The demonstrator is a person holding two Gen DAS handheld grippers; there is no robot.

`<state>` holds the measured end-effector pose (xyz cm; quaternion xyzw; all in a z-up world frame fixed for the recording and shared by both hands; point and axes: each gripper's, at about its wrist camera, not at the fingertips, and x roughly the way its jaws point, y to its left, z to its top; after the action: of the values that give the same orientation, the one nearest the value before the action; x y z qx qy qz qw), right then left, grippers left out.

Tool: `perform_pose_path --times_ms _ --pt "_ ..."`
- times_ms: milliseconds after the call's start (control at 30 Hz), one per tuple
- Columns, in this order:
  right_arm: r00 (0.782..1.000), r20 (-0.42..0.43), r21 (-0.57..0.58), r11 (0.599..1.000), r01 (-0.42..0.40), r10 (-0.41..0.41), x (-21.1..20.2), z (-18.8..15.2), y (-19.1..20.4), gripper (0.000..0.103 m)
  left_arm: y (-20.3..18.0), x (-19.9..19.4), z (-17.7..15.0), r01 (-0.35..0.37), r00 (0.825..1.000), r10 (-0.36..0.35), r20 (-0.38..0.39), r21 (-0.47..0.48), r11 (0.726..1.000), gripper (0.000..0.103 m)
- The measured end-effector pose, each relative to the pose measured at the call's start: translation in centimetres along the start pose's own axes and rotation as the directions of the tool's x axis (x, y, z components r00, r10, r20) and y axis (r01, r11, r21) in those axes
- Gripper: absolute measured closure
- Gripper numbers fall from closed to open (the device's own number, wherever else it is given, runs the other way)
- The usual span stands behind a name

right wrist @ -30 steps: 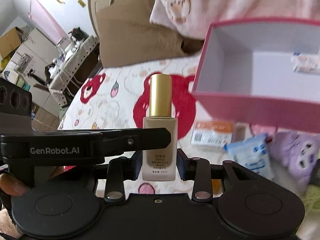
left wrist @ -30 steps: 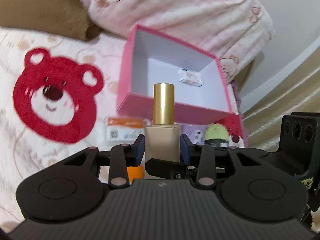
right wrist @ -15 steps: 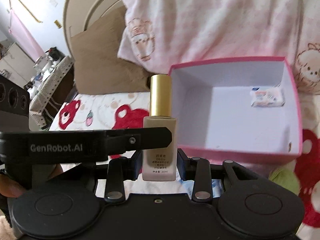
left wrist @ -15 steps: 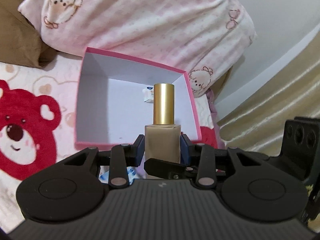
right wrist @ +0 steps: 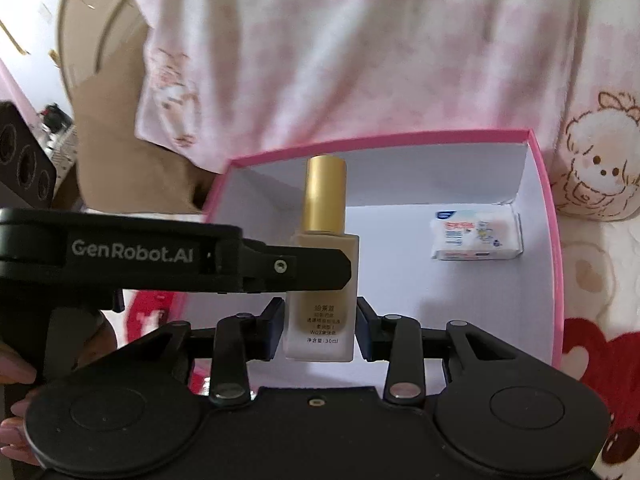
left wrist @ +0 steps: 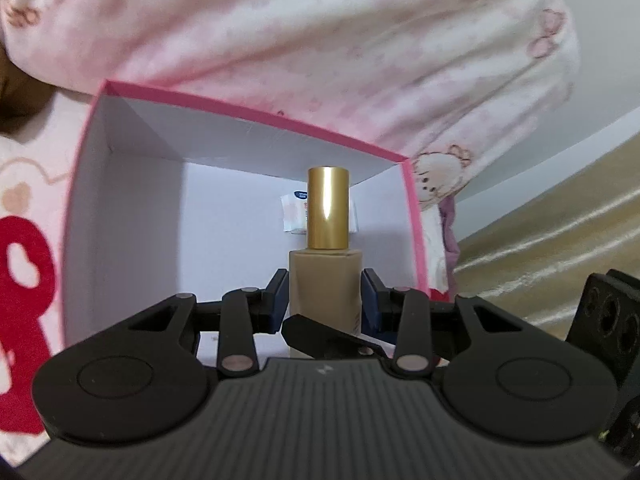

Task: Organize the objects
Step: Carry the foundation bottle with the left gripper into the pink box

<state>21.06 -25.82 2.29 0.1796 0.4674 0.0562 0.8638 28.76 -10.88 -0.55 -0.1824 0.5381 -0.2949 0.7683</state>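
Left wrist view: my left gripper (left wrist: 325, 308) has its fingers (left wrist: 278, 300) pinching the foundation bottle (left wrist: 325, 304) low in the frame, upright, gold cap up. In the right wrist view, my right gripper (right wrist: 320, 328) pinches the same bottle. Beyond it, mid-frame, the pink box (right wrist: 554, 240) lies open, a small white packet (right wrist: 476, 236) at its far right.

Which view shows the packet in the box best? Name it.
Right wrist: the packet lies fully visible in the box. In the left wrist view the bottle hides most of the packet.
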Motion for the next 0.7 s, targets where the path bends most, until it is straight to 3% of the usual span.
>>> perform_pose_path --times_ms 333,700 --pt "0.992 -0.100 0.039 0.996 0.075 -0.071 5.6 1.0 -3.3 0.061 2.4 7.2 1.9 -0.024 0.996 0.017 -0.090 -0.079 0.997 0.066" --pt "0.966 -0.199 0.003 0.986 0.169 -0.165 9.1 2.2 -4.2 0.062 3.1 10.9 2.4 -0.042 0.990 0.027 -0.135 -0.113 0.993 0.065"
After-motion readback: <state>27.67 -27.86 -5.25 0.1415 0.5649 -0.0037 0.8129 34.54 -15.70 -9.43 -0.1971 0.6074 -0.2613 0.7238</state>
